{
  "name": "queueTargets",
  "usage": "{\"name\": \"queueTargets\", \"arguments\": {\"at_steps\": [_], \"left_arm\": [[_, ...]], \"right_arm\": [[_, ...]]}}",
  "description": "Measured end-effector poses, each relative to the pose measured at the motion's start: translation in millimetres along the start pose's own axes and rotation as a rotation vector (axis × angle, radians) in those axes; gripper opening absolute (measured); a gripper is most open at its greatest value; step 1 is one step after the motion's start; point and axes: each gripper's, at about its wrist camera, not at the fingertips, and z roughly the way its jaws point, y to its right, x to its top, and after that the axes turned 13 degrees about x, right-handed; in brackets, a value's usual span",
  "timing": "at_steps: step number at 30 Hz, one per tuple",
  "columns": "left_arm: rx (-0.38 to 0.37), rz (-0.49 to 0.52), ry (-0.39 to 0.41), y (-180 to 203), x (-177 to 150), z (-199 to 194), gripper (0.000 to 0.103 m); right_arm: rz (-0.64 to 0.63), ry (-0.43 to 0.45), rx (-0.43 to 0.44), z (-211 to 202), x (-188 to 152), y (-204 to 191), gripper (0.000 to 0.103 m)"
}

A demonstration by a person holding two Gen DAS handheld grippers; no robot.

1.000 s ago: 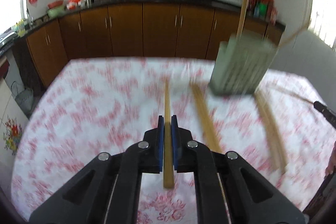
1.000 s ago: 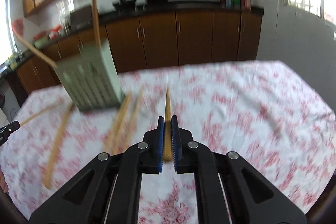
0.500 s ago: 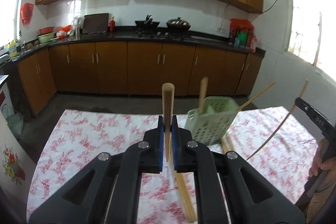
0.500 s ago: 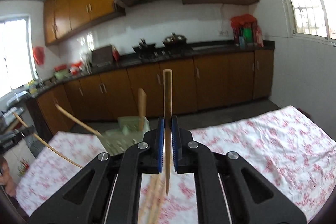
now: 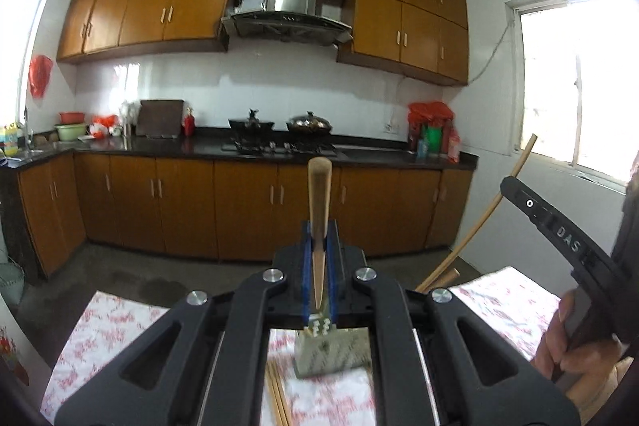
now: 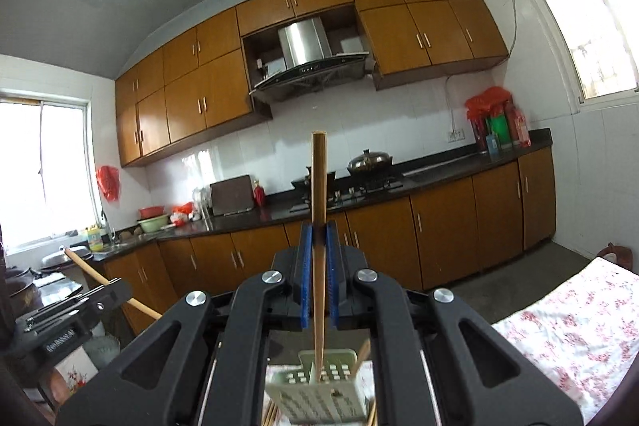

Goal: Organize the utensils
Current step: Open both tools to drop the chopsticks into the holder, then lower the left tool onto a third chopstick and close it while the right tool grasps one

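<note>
My left gripper (image 5: 319, 226) is shut on a wooden chopstick (image 5: 319, 194) that stands upright between its blue pads, thick end up, thin tip just over the pale green utensil basket (image 5: 333, 350). My right gripper (image 6: 319, 226) is shut on another chopstick (image 6: 318, 186), also upright, whose lower tip hangs at the basket (image 6: 319, 386) mouth. In the left wrist view the right gripper's black body (image 5: 559, 234) and its chopstick (image 5: 485, 214) show at right. The left gripper's body (image 6: 68, 322) shows at left in the right wrist view. Loose chopsticks (image 5: 275, 394) lie on the tablecloth beside the basket.
The table wears a white cloth with red flowers (image 6: 567, 322). A person's hand (image 5: 575, 354) grips the right tool. Beyond the table runs a kitchen counter with brown cabinets (image 5: 247, 210), a stove with pots (image 5: 279, 130) and a range hood (image 5: 287, 14).
Both grippers have risen and tilted up from looking down at the table to looking level at the kitchen. The chopsticks they hold now stand upright above the basket, which has dropped low in both views.
</note>
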Motion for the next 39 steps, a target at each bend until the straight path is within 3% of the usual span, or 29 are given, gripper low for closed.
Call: {"name": "queueTargets", "arguments": {"at_steps": [3,14,16,18,20,25,27,30,32,33,35,39], "left_arm": [[0.001,0.01,-0.015,10,-4,21,0.008],[-0.027,-0.014,-0.156,13,-48,81,0.01],[-0.034,-0.018,-0.15,11,-49,79,0.015],[-0.032,-0.021,-0.134,9,-48,70,0.026],[-0.031,-0.036,-0.105,3,-44,59,0.034],[-0.011,-0.08,-0.069,-25,-47,23,0.039],[0.023,-0.075,-0.072,-37,-58,10,0.041],[0.102,-0.036,-0.143,-53,-93,5,0.042],[0.133,-0.008,-0.263,-63,-129,18,0.041],[0.147,-0.002,-0.33,-67,-148,25,0.041],[0.154,-0.001,-0.412,-72,-174,34,0.035],[0.135,-0.019,-0.551,-76,-217,47,0.034]], "right_arm": [[-0.018,0.001,-0.017,12,-9,5,0.008],[0.03,-0.156,-0.035,33,-50,17,0.009],[0.018,-0.158,-0.036,28,-47,13,0.016],[0.011,-0.139,-0.037,19,-40,10,0.034],[0.007,-0.122,-0.041,7,-35,7,0.035],[0.02,-0.145,-0.084,-25,-38,13,0.035],[0.03,-0.21,-0.122,-34,-52,23,0.035],[0.097,-0.411,-0.152,-29,-98,45,0.03],[0.178,-0.596,-0.145,-18,-143,60,0.016],[0.211,-0.654,-0.131,-14,-161,64,0.013],[0.256,-0.748,-0.116,-8,-194,66,0.013],[0.273,-0.819,-0.101,1,-223,56,0.013]]}}
